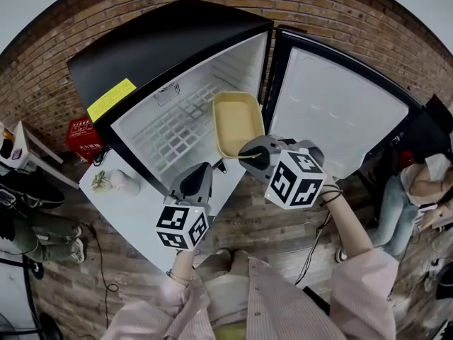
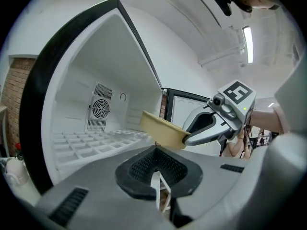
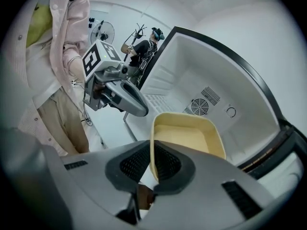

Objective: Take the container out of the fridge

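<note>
The black mini fridge (image 1: pixel 163 41) fills the upper half of the head view, its door (image 1: pixel 333 105) swung wide to the right. The shallow cream plastic container (image 1: pixel 238 122) sits at frame centre, at the fridge's open mouth. The right gripper (image 3: pixel 151 164) is clamped on its near wall. The left gripper (image 2: pixel 156 164), below and left of it, has its jaws together on nothing.

The container looks empty, light and stiff. A smooth wall held at one end may tilt, so a deep bite over the rim suits it best.

Only the right gripper view shows the pads either side of the wall. Only the left gripper view shows the container's underside clear of the wire shelf (image 2: pixel 96 143).
</note>
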The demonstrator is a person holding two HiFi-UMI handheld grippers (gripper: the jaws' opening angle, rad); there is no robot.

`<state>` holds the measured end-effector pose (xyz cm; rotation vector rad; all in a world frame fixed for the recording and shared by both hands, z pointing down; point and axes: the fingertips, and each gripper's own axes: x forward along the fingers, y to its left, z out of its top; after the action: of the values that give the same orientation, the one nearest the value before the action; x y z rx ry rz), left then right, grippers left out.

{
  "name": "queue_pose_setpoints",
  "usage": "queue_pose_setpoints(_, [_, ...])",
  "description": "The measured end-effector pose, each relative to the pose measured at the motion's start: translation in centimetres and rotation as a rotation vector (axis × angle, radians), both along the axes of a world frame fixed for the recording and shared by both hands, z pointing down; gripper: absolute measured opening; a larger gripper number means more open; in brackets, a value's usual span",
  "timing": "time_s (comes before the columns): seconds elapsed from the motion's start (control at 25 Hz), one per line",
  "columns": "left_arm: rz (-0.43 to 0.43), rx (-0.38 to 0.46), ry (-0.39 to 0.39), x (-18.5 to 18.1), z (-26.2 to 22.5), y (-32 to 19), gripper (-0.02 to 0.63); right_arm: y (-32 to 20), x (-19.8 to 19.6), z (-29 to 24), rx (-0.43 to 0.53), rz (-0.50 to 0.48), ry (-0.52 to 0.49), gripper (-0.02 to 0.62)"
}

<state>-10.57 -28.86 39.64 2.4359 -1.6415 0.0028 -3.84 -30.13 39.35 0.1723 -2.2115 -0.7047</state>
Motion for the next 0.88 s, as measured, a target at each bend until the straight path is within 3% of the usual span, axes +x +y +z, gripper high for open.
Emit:
queue_pose_setpoints(0.48, [-0.058, -0.041, -0.01, 0.8, 1.5, 0.7, -0.008, 2.2, 2.3, 2.2, -0.012, 0.006, -0.045, 0.021])
queue_pose_setpoints(0.88, [-0.092, -0.078, -0.021, 1.3, 3.0, 2.0, -0.008, 4.5, 3.5, 4.5, -0.087, -0.009, -0.05, 0.02])
